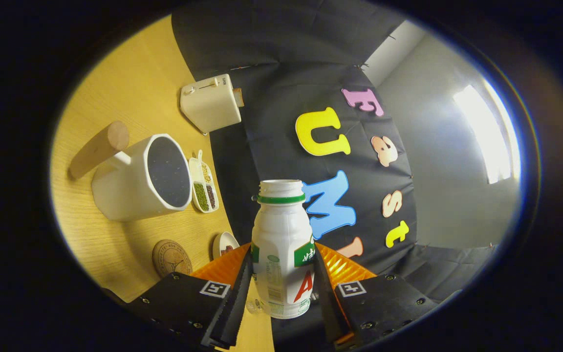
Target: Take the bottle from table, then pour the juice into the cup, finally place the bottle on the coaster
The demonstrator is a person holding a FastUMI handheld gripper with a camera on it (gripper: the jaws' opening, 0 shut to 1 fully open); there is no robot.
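My gripper point(281, 286) is clamped on the bottle point(281, 249), both fingers pressing its label band, low enough to leave the uncapped neck free for pouring. View is rolled, likely mid-tilt. Cup point(140, 178) sits at 10 o'clock, mouth open toward me. Coaster point(171, 258) is on the desk point(125, 88) at 9 o'clock, bare, ready for the set-down.

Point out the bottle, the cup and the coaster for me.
bottle point(281, 244): gripper view, white body between the fingers.
cup point(122, 188): gripper view, white outer wall.
coaster point(171, 258): gripper view, middle of the round top face.
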